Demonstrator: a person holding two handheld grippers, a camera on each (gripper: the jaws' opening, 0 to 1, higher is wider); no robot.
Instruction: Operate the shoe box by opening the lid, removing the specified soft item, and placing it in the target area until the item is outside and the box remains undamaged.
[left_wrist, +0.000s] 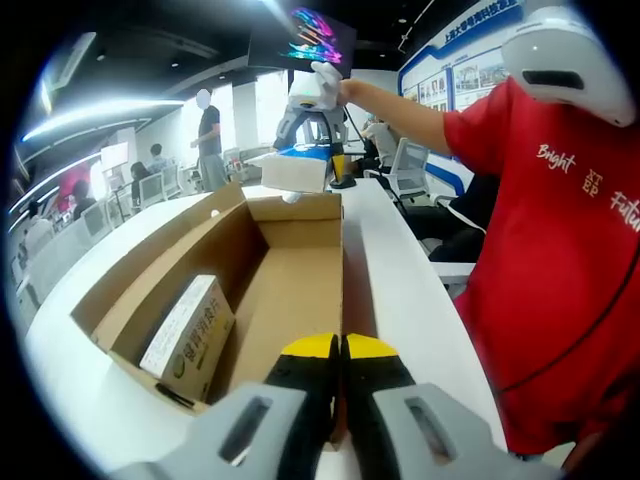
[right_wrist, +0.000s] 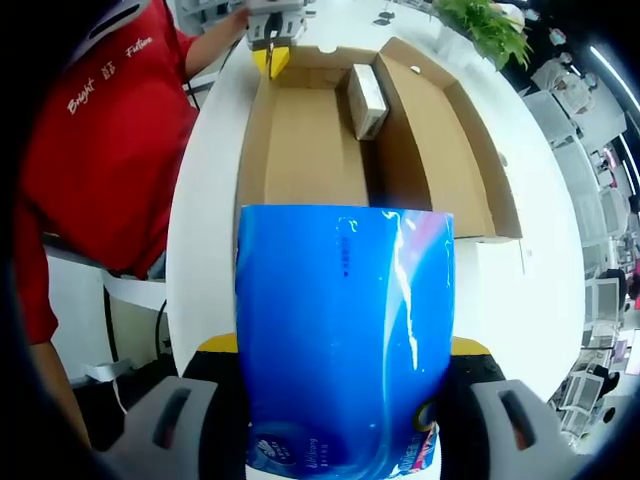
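An open cardboard shoe box (left_wrist: 290, 290) (right_wrist: 310, 150) lies on a white table. A small white carton (left_wrist: 190, 335) (right_wrist: 367, 100) rests inside against one wall. My left gripper (left_wrist: 341, 347) (right_wrist: 270, 55) is shut on the box's near side wall, yellow tips pressed together over the cardboard edge. My right gripper (right_wrist: 345, 345) (left_wrist: 303, 150) is shut on a soft blue plastic pack (right_wrist: 345, 340) (left_wrist: 296, 172). It holds the pack in the air above the box's other end, clear of the cardboard.
A person in a red shirt (left_wrist: 560, 250) (right_wrist: 110, 130) stands close along one long side of the white table (left_wrist: 410, 300) (right_wrist: 530, 300). A green plant (right_wrist: 490, 30) stands past the box. Chairs and other people (left_wrist: 210, 140) are in the background.
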